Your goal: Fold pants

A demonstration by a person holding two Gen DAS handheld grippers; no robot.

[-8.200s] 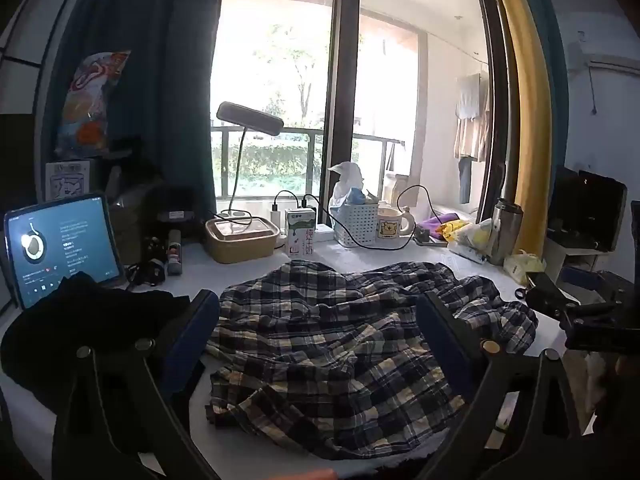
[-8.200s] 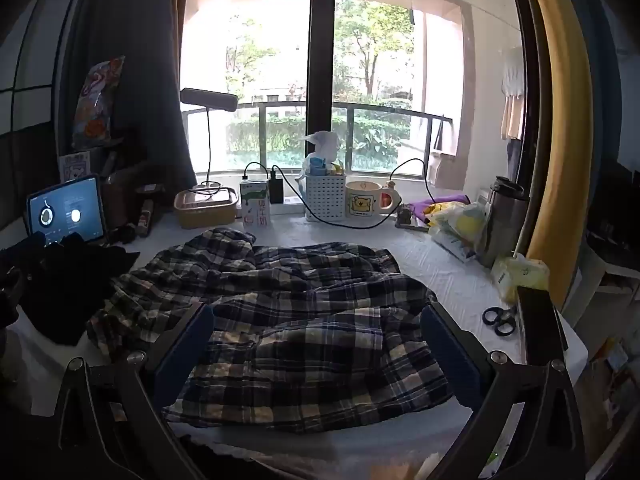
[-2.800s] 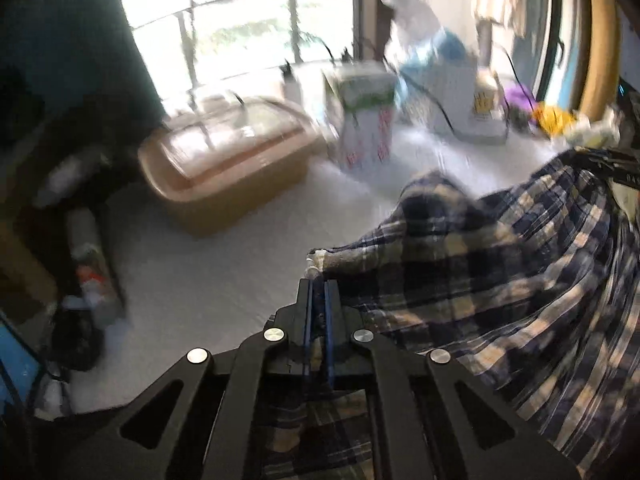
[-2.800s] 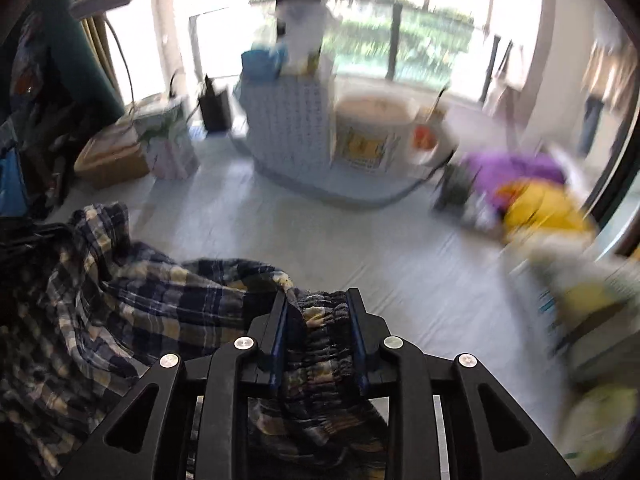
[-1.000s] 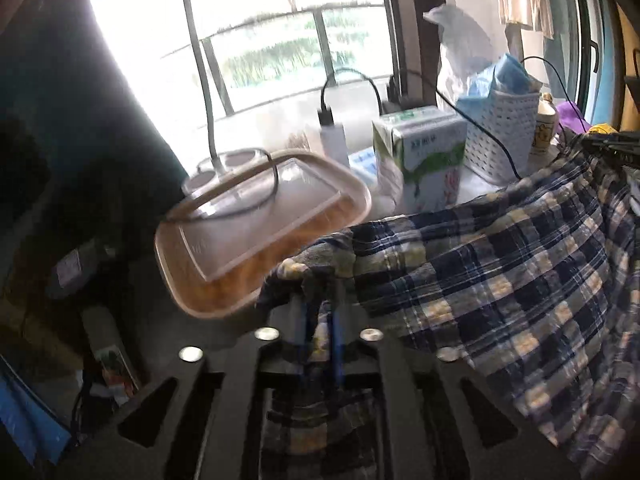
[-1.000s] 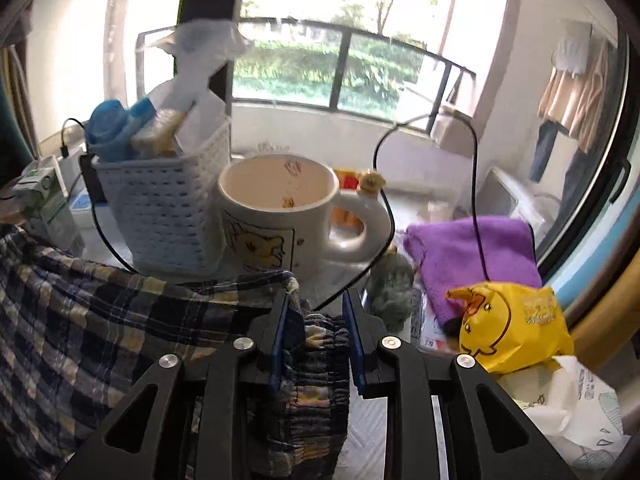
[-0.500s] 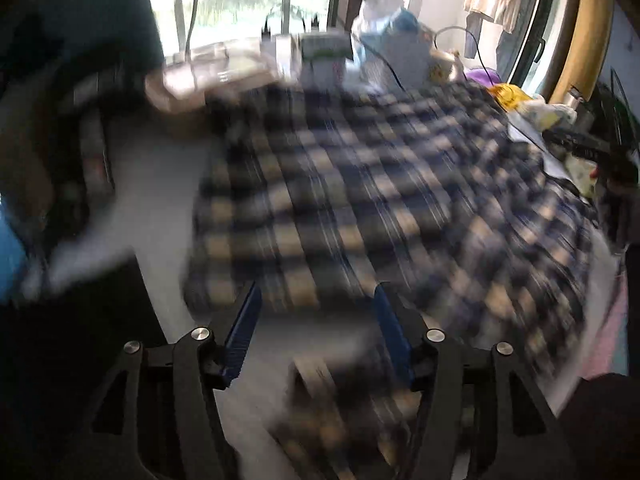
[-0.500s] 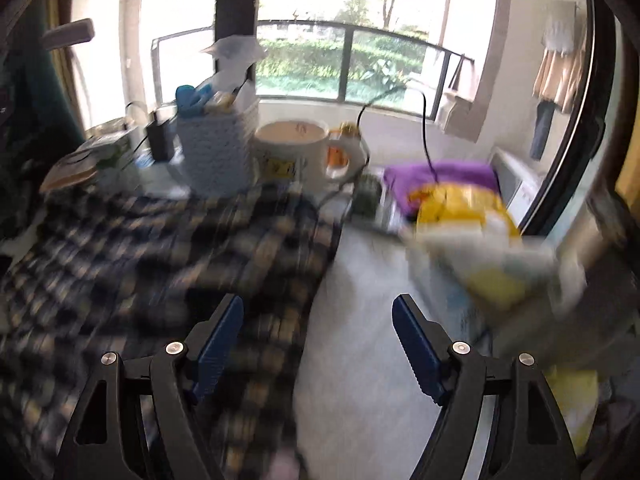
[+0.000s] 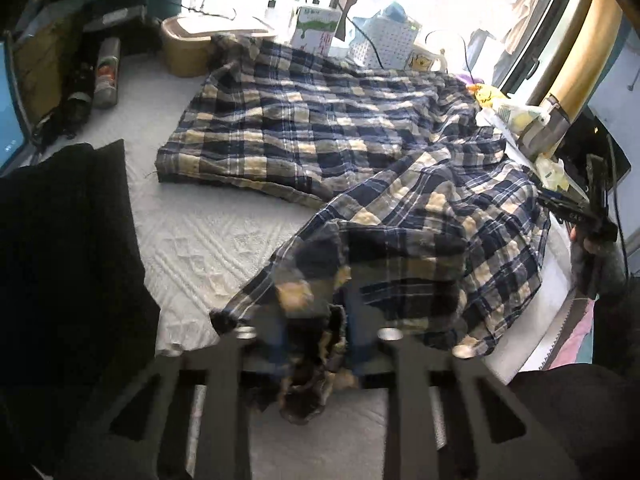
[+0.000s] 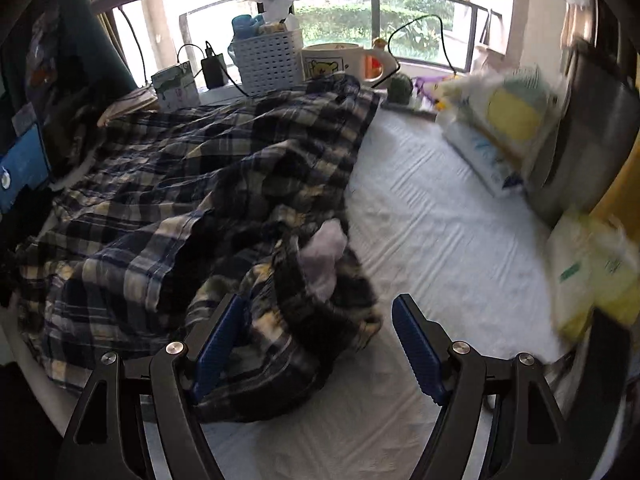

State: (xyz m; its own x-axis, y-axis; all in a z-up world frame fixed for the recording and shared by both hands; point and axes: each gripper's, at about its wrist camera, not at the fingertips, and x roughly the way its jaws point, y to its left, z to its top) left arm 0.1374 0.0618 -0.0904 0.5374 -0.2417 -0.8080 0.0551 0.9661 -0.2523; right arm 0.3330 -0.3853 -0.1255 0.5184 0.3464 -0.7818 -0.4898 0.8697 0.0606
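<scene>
The plaid pants [image 9: 320, 120] lie spread over the white table cover, one end reaching the far items by the window. They also show in the right wrist view [image 10: 192, 184]. My left gripper [image 9: 312, 336] is at the near edge, its fingers close around a bunched plaid edge [image 9: 308, 360]. My right gripper [image 10: 320, 344] is open, with a crumpled plaid bundle and a pale inner patch [image 10: 324, 256] between and just beyond its blue pads [image 10: 416, 344]. The right gripper also shows at the right edge of the left wrist view [image 9: 588, 216].
A black garment [image 9: 60, 260] lies at the left by a tablet. A tan lidded box [image 9: 188, 44], carton [image 9: 316, 32], white basket [image 10: 268, 60] and mug [image 10: 336, 60] line the window side. Packets [image 10: 504, 120] and a steel flask [image 10: 592, 136] stand at the right.
Both grippers carried the waistband to the far side, let it go and pulled back to the near edge. The left gripper has closed on a near plaid edge; the right stays open.
</scene>
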